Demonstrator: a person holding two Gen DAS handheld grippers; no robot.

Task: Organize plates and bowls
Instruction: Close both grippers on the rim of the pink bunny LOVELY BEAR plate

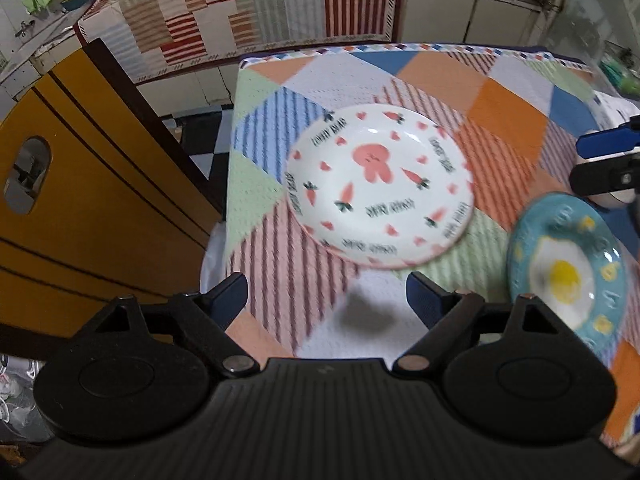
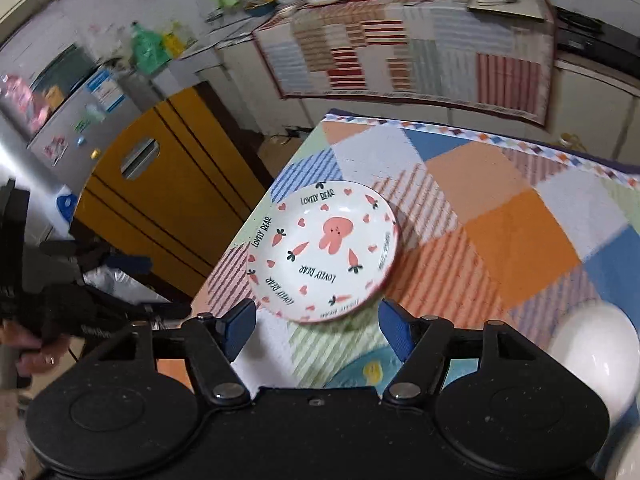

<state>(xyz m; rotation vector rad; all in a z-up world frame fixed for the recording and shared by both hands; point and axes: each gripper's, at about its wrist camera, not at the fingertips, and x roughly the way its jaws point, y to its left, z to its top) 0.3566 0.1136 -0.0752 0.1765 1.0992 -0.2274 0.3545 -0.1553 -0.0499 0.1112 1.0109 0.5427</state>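
Left gripper (image 1: 326,298): I see its 2 fingers spread wide, pinching nothing, over bare cloth at lower centre.
Right gripper (image 2: 316,326): fingers spread too, holding nothing, just short of the plate's near rim.
Rabbit plate (image 1: 380,184): sits flat at frame centre, close to the tablecloth's (image 1: 508,108) left edge, free cloth on its upper right.
Egg plate (image 1: 566,268): lower right, just beside the rabbit plate, apart from it.
White bowl (image 2: 592,344): lower right of the right wrist view, blurred.
Yellow chair (image 1: 92,200): crowds the table's left edge.
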